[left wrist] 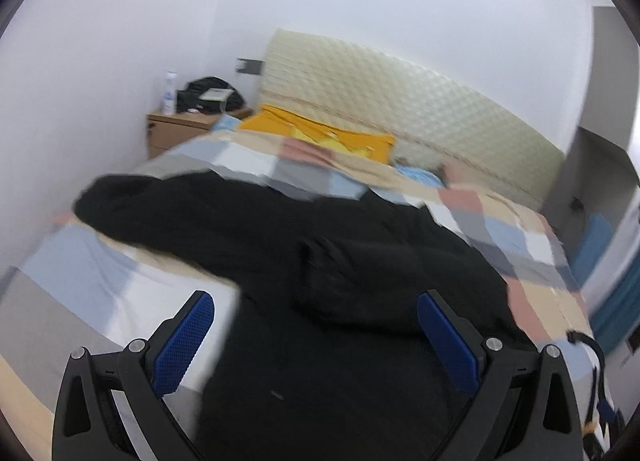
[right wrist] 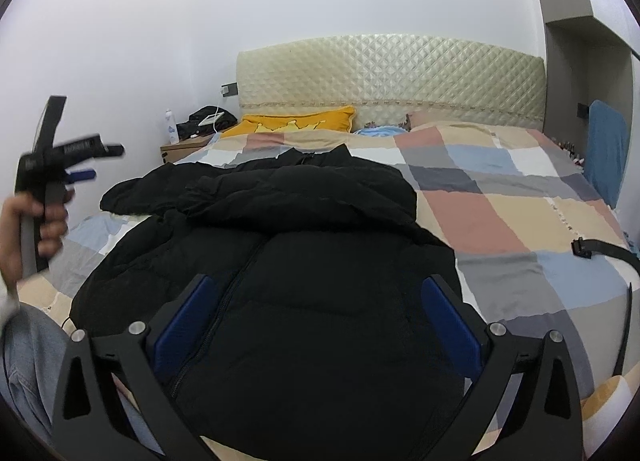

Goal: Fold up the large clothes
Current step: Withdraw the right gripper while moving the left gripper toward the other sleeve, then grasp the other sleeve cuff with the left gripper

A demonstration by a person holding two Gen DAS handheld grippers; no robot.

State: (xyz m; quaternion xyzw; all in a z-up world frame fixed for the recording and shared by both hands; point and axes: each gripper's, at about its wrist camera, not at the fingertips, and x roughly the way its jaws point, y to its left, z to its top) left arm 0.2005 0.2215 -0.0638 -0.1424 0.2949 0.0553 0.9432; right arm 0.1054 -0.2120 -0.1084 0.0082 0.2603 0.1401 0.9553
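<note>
A large black padded jacket (right wrist: 304, 261) lies on the bed, zip up the front, one sleeve folded across the chest, the other sleeve (right wrist: 136, 189) stretched out to the left. It also shows in the left wrist view (left wrist: 320, 261). My right gripper (right wrist: 316, 293) is open and empty, just above the jacket's lower front. My left gripper (left wrist: 316, 309) is open and empty, raised over the jacket's left side; it also shows held in a hand in the right wrist view (right wrist: 96, 163).
The bed has a checked cover (right wrist: 500, 213), a quilted headboard (right wrist: 392, 77) and a yellow pillow (right wrist: 296, 123). A wooden nightstand (left wrist: 176, 127) with a bottle and black bag stands at the far left. A black strap (right wrist: 600, 249) lies on the bed's right.
</note>
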